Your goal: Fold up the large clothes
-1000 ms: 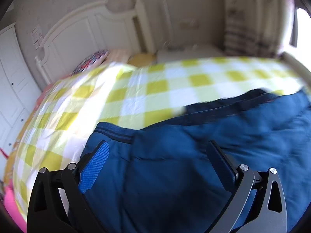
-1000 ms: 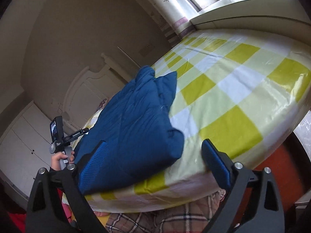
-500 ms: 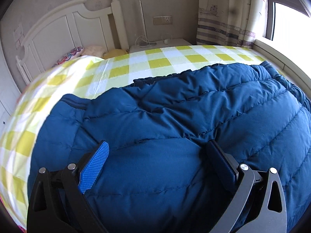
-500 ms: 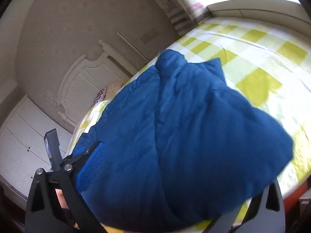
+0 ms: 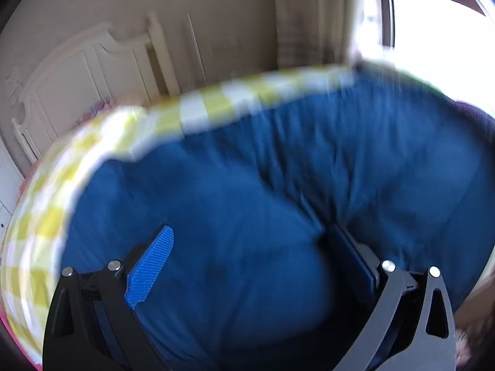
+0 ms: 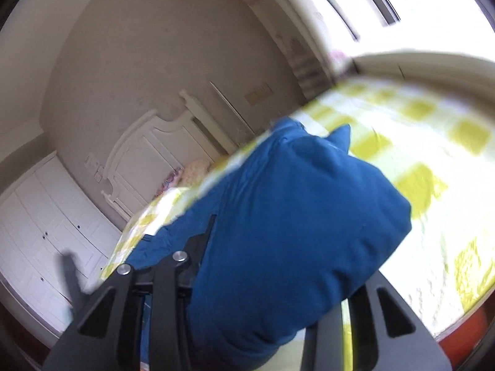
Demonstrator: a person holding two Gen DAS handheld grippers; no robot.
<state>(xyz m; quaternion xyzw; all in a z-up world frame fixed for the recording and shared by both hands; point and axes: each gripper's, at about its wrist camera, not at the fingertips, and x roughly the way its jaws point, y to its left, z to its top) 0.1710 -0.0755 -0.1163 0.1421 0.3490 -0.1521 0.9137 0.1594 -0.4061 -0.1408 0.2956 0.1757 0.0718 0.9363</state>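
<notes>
A blue padded jacket (image 5: pixel 247 185) lies on the bed and fills most of the left wrist view. My left gripper (image 5: pixel 250 256) stands open low over it; fabric bulges up between the two fingers (image 5: pixel 148 266) and neither pad squeezes it. In the right wrist view a thick folded edge of the jacket (image 6: pixel 294 216) sits between the jaws of my right gripper (image 6: pixel 278 266), which are closing on it. The fabric is bunched there and hides the right finger's pad; the left finger (image 6: pixel 201 247) presses against the cloth. The picture is blurred by motion.
The bed has a yellow and white checked cover (image 6: pixel 417 123), also seen as checked cover (image 5: pixel 201 108) behind the jacket. A white headboard (image 5: pixel 77 86) and white wardrobe doors (image 6: pixel 46 232) stand at the far end. A bright window (image 5: pixel 433 15) and its sill (image 6: pixel 417 68) run along the bed's far side.
The right gripper's jaws have come in from wide apart onto the jacket's folded edge and risen a little. The left gripper has slid across the jacket and dropped closer to it.
</notes>
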